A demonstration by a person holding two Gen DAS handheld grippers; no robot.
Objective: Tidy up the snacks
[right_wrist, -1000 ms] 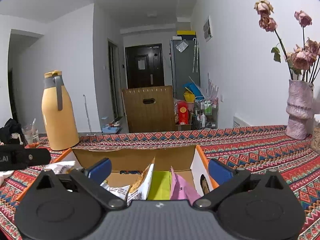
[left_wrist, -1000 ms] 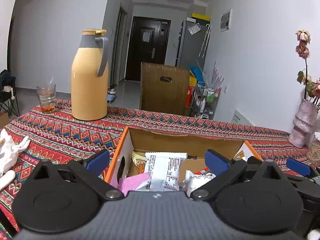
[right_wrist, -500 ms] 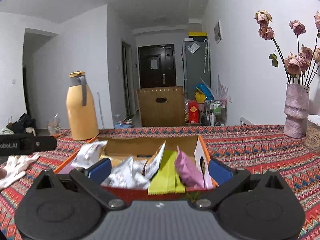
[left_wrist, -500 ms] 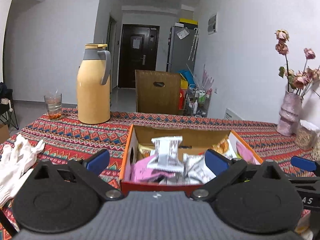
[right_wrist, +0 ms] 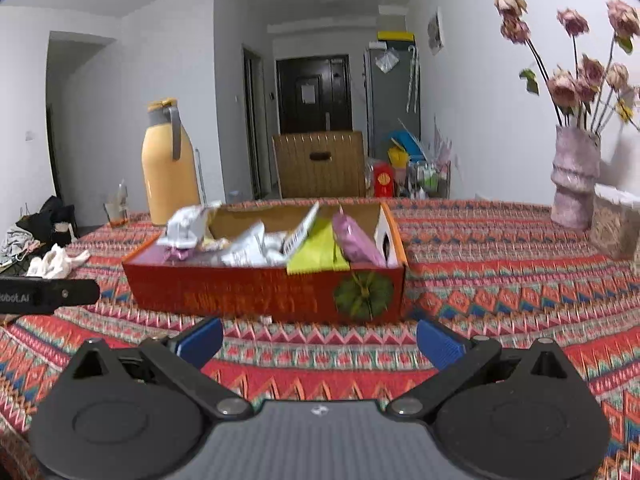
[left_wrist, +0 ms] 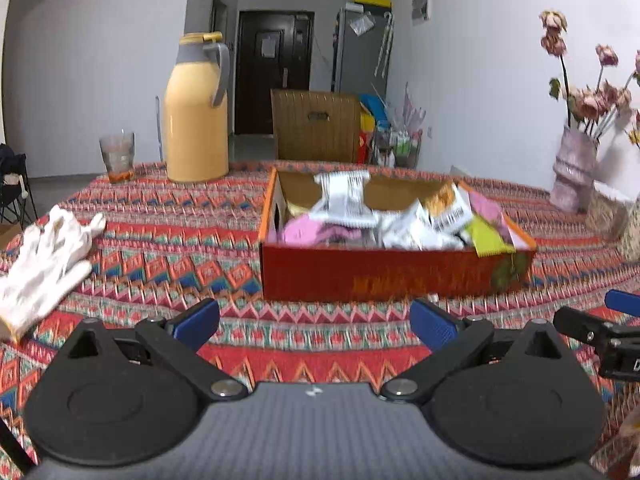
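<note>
Hovering near the front of the table (left_wrist: pixel 168 216), both tools empty: left gripper (left_wrist: pixel 314 322) jaws spread wide, right gripper (right_wrist: pixel 320 340) the same. Red box (right_wrist: pixel 264 294) sits mid-table just beyond them, stuffed with snack packets (right_wrist: pixel 256 246), some poking over the rim. Yellow jug (left_wrist: pixel 196 120) and glass (left_wrist: pixel 117 156) far left, white glove (left_wrist: pixel 44 264) near left, vase (right_wrist: pixel 574 176) far right.

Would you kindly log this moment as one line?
left tool: open, empty | right tool: open, empty | snack box: full, on tablecloth
</note>
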